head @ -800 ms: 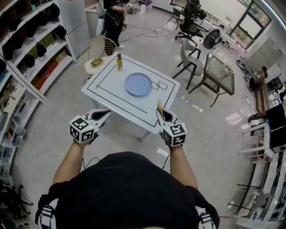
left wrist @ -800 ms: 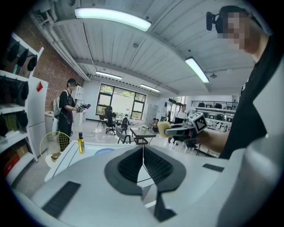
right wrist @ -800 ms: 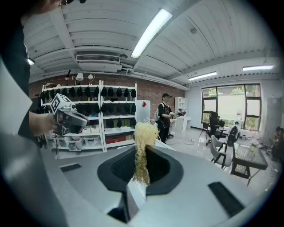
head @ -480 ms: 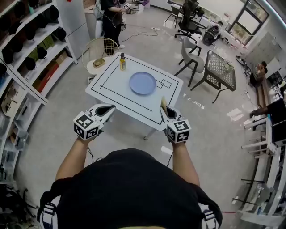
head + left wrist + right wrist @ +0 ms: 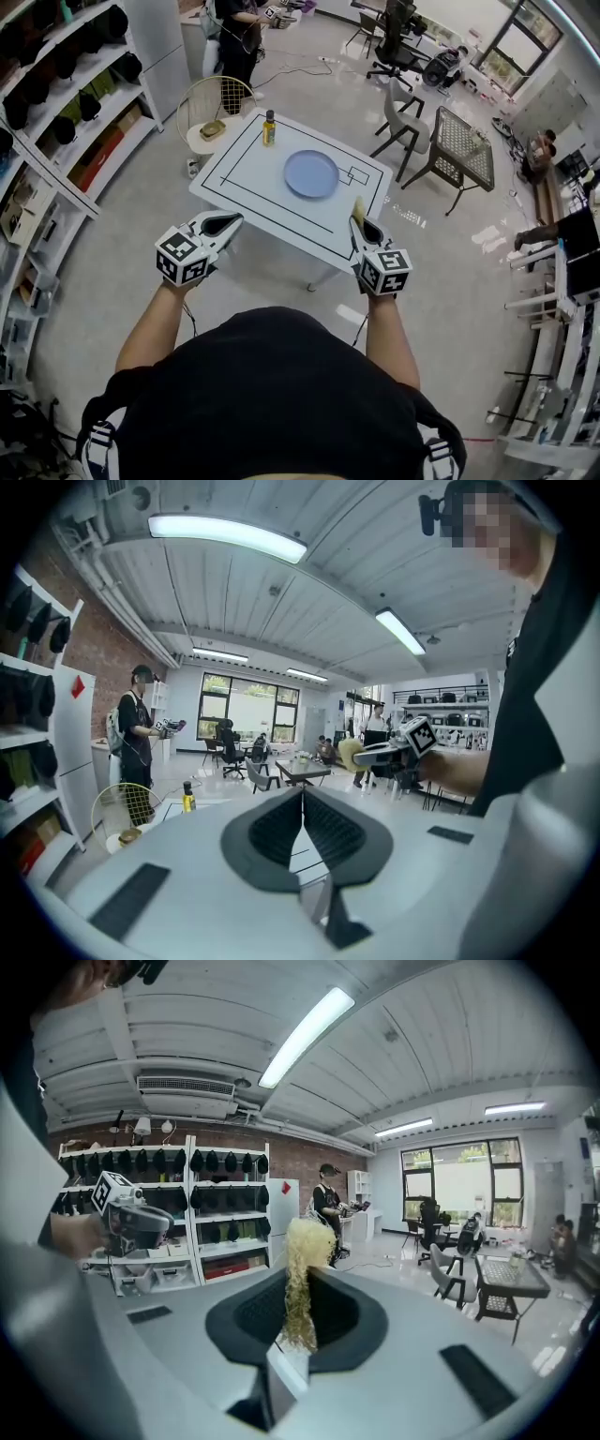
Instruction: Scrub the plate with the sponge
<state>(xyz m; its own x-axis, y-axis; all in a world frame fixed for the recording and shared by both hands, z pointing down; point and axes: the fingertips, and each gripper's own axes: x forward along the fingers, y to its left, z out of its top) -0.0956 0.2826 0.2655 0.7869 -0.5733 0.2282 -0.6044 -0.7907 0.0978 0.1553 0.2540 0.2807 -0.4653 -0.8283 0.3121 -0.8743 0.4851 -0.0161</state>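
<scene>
The person has stepped closer, and the surface (image 5: 246,183) has drifted right in the frame. The right gripper (image 5: 360,220) has its fingers clenched on the yellow sponge (image 5: 300,1269); the left gripper (image 5: 223,223) is closed, empty. The plate (image 5: 311,173) lies mid-surface, upper centre of the frame, untouched, so scrubbing hasn't begun.

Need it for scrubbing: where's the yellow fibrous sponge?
The sponge is clamped in the right gripper, at head view's right, by the white table's near edge.

Glossy pale floor (image 5: 122,234), white table (image 5: 248,173), wall shelving (image 5: 66,103) at left — office chairs (image 5: 398,52), strip lights (image 5: 227,536) overhead.
</scene>
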